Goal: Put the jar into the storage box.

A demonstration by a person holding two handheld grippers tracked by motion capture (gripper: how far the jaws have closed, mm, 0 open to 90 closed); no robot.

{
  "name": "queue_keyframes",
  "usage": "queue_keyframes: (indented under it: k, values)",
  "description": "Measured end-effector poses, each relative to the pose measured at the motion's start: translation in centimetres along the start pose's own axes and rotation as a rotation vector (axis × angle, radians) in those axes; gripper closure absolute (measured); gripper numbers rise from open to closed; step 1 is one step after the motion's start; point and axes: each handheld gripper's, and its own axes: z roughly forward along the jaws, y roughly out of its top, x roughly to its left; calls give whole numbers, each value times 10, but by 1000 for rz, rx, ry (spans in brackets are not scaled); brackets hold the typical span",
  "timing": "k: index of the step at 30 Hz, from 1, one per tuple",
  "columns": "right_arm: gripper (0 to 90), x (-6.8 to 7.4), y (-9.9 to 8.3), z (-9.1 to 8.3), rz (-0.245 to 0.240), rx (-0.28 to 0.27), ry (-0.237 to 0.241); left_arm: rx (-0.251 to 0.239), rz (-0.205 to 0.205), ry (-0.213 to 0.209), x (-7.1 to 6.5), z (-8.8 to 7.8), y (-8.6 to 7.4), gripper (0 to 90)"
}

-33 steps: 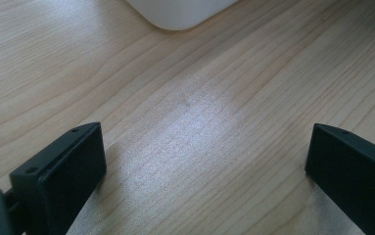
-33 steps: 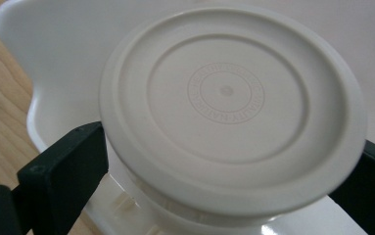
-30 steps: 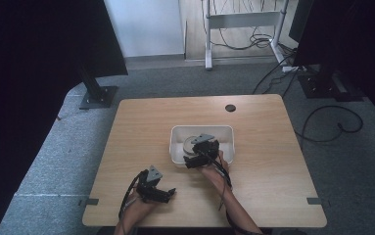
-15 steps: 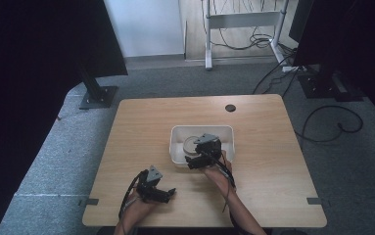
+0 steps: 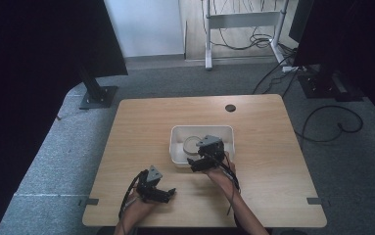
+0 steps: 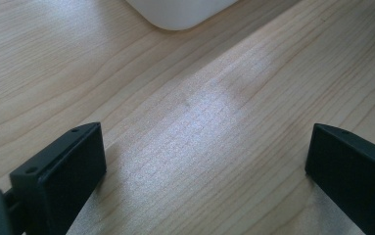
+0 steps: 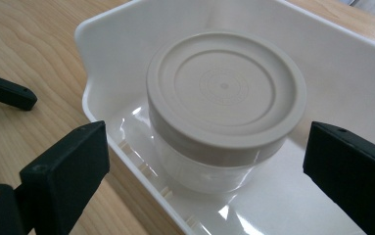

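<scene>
right gripper view: the right tool (image 7: 202, 169), jaws wide apart, faces a clear plastic jar with a beige lid (image 7: 224, 105) standing in a white plastic tray (image 7: 106, 54). the jar looks light, stiff and slick, so it is best gripped across the lid's rim. the left tool (image 6: 202, 171) rests with jaws apart over the bare wooden surface (image 6: 199, 112).

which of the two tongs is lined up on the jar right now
The right tongs, open at the white plastic tray, with the clear round jar with a beige lid framed between their jaws. The left tongs sit nearer the person, open over bare wooden table.
</scene>
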Motion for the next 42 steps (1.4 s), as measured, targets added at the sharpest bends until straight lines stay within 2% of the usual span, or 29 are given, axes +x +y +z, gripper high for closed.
queue_keyframes:
  k: [20, 42]
  values:
    - [30, -1, -10, -20, -33, -16, 9, 0, 0, 0, 0, 0, 0, 13]
    - [32, -10, -33, -44, -21, -32, 6, 0, 0, 0, 0, 0, 0, 13]
